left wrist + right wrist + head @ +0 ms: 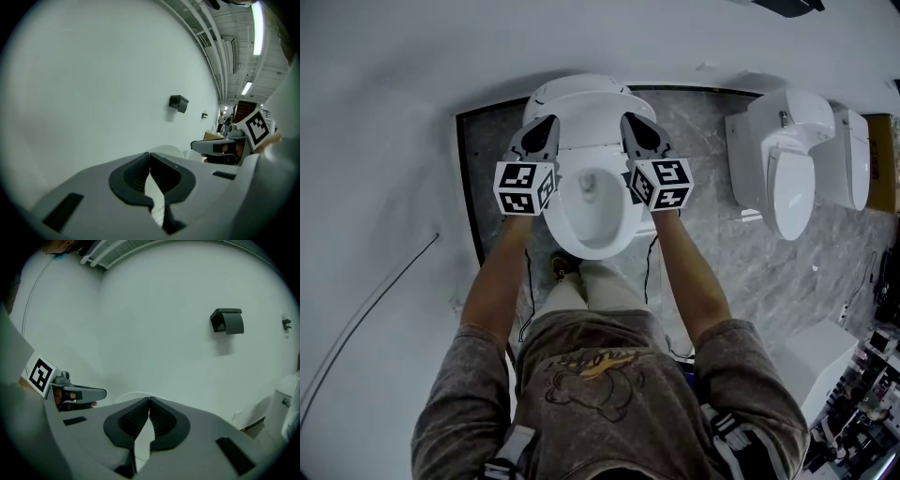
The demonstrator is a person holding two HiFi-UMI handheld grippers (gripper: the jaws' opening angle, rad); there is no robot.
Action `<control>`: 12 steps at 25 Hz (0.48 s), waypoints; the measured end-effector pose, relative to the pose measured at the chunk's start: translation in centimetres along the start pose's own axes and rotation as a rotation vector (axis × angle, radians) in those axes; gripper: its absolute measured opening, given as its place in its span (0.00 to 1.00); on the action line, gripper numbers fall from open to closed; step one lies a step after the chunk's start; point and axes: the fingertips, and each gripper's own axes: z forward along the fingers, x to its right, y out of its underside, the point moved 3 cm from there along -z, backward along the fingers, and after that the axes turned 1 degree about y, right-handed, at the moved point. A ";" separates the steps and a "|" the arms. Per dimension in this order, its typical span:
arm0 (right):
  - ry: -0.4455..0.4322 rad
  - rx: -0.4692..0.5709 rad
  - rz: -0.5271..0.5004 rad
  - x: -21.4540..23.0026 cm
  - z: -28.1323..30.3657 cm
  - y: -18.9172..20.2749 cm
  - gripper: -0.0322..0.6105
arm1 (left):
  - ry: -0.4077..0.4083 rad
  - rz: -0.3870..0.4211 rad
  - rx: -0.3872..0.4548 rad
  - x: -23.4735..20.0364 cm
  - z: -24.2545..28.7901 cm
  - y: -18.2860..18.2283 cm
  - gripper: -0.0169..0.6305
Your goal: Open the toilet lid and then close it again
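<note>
Your left gripper and right gripper flank the toilet, one on each side of its rear half, both pointing toward the wall behind it. Seen from your head, the toilet lid stands raised at the back of the toilet. The seat ring and the open bowl lie exposed in front of it.

Each tool is closed tight with nothing in it. In the left gripper view the two dark pads meet at the tip, and the rounded white top of the lid shows just beyond them. In the right gripper view the pads likewise meet, with a thin white curve of the lid's edge just past them. Whether either tip touches the lid cannot be told.

A black holder hangs on the wall to the right of the toilet, and a second toilet stands further right on the grey marbled floor.
</note>
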 end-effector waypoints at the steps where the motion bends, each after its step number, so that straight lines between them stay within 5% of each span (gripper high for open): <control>1: -0.006 0.006 -0.001 0.1 0.0 -0.3 0.09 | -0.005 -0.001 0.008 -0.1 0.1 -0.4 0.04; 6: -0.043 0.023 -0.001 0.6 1.0 -1.5 0.10 | -0.014 -0.028 0.036 -0.6 1.1 -1.7 0.05; 9: -0.067 0.028 0.000 1.1 1.7 -2.1 0.11 | -0.008 -0.038 0.045 -0.9 1.8 -2.1 0.19; 12: -0.108 0.021 0.010 1.3 2.6 -2.2 0.39 | -0.009 -0.027 0.047 -1.2 2.6 -2.2 0.32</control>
